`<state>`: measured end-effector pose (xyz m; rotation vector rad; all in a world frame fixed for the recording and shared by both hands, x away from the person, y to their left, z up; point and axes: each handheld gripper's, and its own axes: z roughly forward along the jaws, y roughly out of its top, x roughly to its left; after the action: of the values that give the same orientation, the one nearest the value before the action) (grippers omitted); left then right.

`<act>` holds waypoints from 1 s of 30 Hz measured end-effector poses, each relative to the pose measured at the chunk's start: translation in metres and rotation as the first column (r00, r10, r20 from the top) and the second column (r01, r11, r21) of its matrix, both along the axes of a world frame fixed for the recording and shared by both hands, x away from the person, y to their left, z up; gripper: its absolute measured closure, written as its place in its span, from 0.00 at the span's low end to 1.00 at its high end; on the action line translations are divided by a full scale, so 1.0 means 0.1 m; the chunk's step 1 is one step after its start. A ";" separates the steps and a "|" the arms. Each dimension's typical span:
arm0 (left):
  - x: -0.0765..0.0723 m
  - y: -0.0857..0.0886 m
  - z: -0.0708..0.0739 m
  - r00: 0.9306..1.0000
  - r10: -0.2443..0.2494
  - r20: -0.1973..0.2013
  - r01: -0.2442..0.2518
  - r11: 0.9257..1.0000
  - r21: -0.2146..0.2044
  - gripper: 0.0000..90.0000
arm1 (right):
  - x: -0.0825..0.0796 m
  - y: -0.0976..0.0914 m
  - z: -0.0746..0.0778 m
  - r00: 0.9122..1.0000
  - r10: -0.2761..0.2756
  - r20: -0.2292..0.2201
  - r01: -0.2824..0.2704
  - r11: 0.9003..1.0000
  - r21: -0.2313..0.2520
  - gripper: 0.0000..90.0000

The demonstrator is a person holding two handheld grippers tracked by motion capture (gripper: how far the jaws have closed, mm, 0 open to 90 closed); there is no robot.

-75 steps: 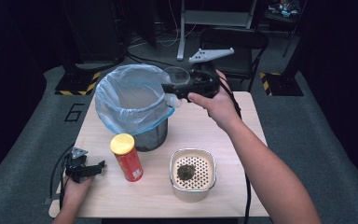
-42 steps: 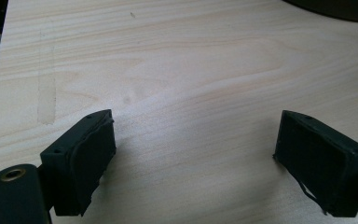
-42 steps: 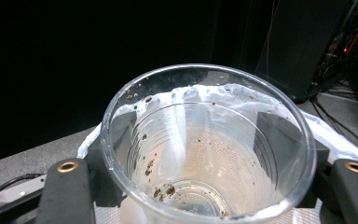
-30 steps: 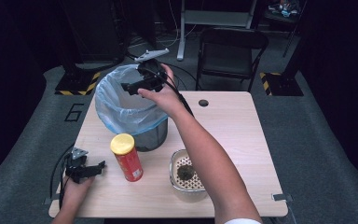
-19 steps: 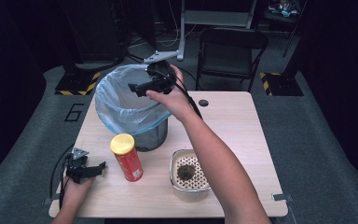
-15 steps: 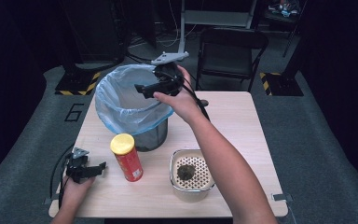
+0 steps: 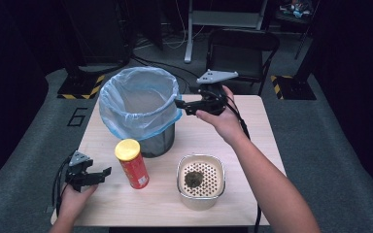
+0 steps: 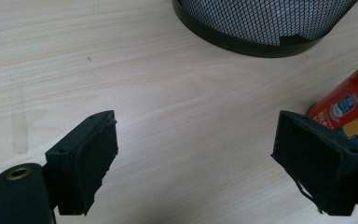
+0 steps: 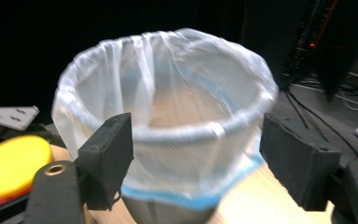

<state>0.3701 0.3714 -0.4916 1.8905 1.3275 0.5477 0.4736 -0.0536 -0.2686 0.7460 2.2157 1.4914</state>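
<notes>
A mesh bin with a pale blue liner (image 7: 138, 104) stands at the table's back left. My right gripper (image 7: 179, 104) hovers just right of its rim and points at it. The jaws are open and have just been closing, with nothing between them. In the right gripper view (image 9: 196, 163) the liner (image 9: 168, 116) lies ahead. My left gripper (image 7: 106, 172) is at the front left, open toward a red can with a yellow lid (image 7: 132, 162). Its jaws have just been opening a little, over bare wood in the left gripper view (image 8: 200, 158).
A cream tub with a perforated insert and a dark lump (image 7: 200, 180) sits at the front middle of the wooden table (image 7: 252, 141). The red can (image 8: 349, 107) and the bin's base (image 8: 265, 23) lie close ahead of the left jaws. A black chair (image 7: 243, 46) stands behind the table.
My right hand has drawn back to the right, from above the bin's opening to beside its right rim. The left hand stays at the front left corner.
</notes>
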 end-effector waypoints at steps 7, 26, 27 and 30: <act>-0.01 -0.07 0.11 1.000 -0.026 0.016 0.026 1.000 0.002 0.15 | -0.07 -0.38 -0.19 0.998 -0.061 0.018 0.060 0.998 0.011 0.32; -0.28 -0.07 0.35 0.992 -0.125 0.025 0.126 0.989 -0.074 0.14 | -0.48 -1.05 -0.68 0.984 -0.175 0.024 0.177 0.982 -0.070 0.34; -0.30 -0.09 0.36 0.991 -0.126 0.037 0.129 0.989 -0.078 0.14 | -0.49 -1.06 -0.71 0.983 -0.184 0.024 0.185 0.980 -0.072 0.34; -0.36 -0.13 0.38 0.987 -0.153 0.039 0.156 0.985 -0.076 0.13 | -0.53 -1.11 -0.83 0.979 -0.202 0.014 0.203 0.978 -0.055 0.34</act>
<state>0.3341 0.3587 -0.4534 1.8926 1.1526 0.4392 0.4202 -0.1644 -0.3517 0.9148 2.0951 1.3259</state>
